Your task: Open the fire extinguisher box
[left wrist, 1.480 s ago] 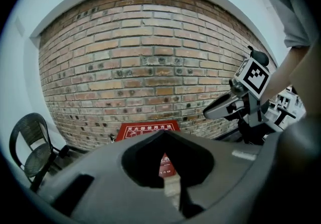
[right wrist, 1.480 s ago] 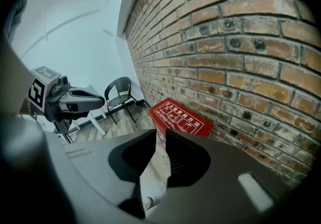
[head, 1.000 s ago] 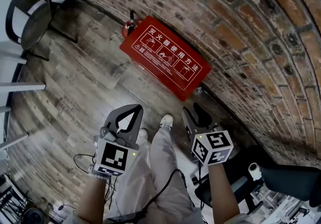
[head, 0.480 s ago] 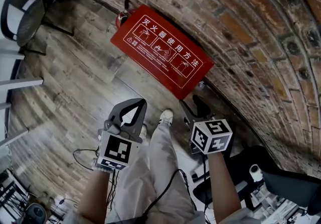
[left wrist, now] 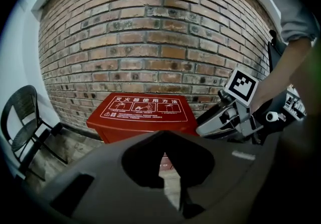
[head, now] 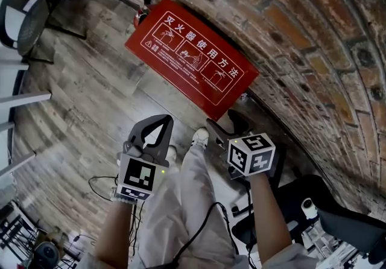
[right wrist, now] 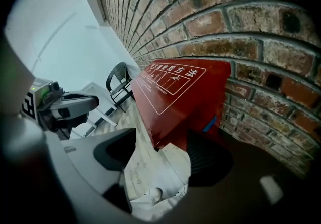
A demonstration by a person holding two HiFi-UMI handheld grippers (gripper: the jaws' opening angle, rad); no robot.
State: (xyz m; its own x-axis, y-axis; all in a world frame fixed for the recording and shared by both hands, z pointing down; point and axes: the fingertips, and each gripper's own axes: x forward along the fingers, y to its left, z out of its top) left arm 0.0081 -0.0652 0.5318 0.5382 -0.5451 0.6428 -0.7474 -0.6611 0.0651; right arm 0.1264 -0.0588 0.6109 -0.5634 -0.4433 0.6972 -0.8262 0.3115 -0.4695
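Fire extinguisher box (left wrist: pixel 120 131) on floor (head: pixel 90 99) against brick wall (head: pixel 289 14), lid (head: pixel 193 56) shut. Right gripper (head: pixel 224 126) jaws just been opening, now wide, empty. Left gripper (head: pixel 160 120) jaws together, empty. Best: bring right jaws squarely to lid's front edge, lift away from floor, hinge likely wall-side

Glossy red box (head: pixel 190 56), rough brick wall (head: pixel 313 32)

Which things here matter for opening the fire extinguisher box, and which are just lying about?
For the job: red box; left gripper, fingers together; right gripper, fingers just opening, nothing held between them.
Lying about: black chair; loose cables.
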